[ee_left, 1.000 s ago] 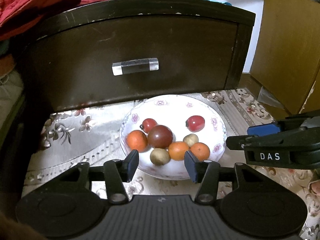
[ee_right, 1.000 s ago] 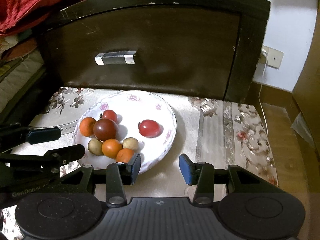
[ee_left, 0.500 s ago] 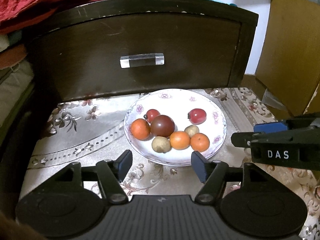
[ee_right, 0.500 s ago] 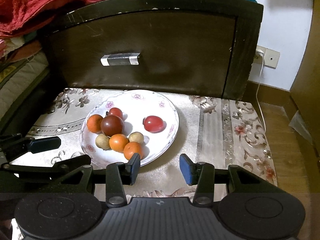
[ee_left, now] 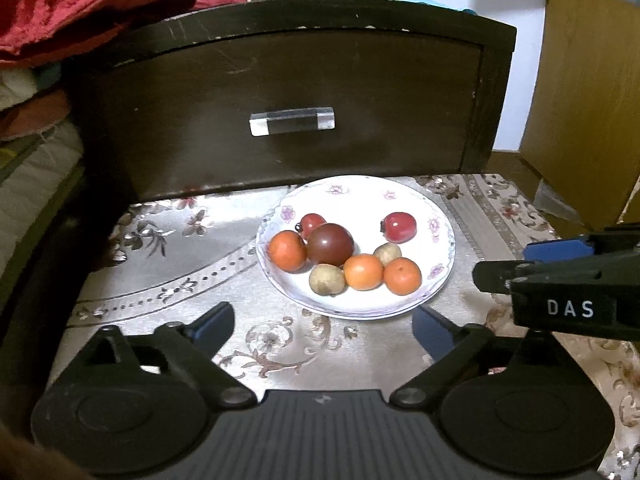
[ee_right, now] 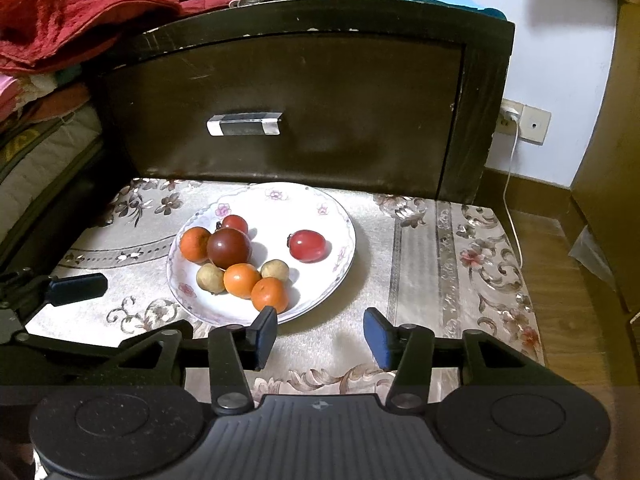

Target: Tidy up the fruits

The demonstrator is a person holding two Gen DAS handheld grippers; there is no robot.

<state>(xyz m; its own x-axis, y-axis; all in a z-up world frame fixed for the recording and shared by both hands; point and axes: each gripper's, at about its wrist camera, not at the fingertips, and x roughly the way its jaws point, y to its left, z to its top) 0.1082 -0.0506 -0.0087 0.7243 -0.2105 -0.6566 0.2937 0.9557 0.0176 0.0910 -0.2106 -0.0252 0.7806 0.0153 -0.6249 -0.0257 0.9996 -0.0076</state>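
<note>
A white floral plate [ee_left: 420,204] [ee_right: 320,204] on a patterned cloth holds several fruits: a dark red tomato [ee_left: 331,244] [ee_right: 229,245], three oranges [ee_left: 363,271] [ee_right: 241,280], two brown longans [ee_left: 327,279] [ee_right: 210,278], a small red fruit [ee_left: 312,222] [ee_right: 235,223], and a separate red fruit [ee_left: 400,227] [ee_right: 307,245]. My left gripper [ee_left: 323,325] is open and empty, in front of the plate. My right gripper [ee_right: 320,336] is open and empty, at the plate's near right rim. Each gripper shows from the side in the other's view.
A dark wooden drawer front [ee_left: 288,120] [ee_right: 280,120] with a clear handle [ee_left: 292,121] stands right behind the plate. Red cloth [ee_left: 80,12] and clothes are piled on top. A wall socket with a cable [ee_right: 516,120] and a wooden cabinet [ee_left: 592,100] are on the right.
Both grippers have pulled back from the plate, which now sits farther from the fingers. The left gripper's jaws have opened wider. The fruits have not moved.
</note>
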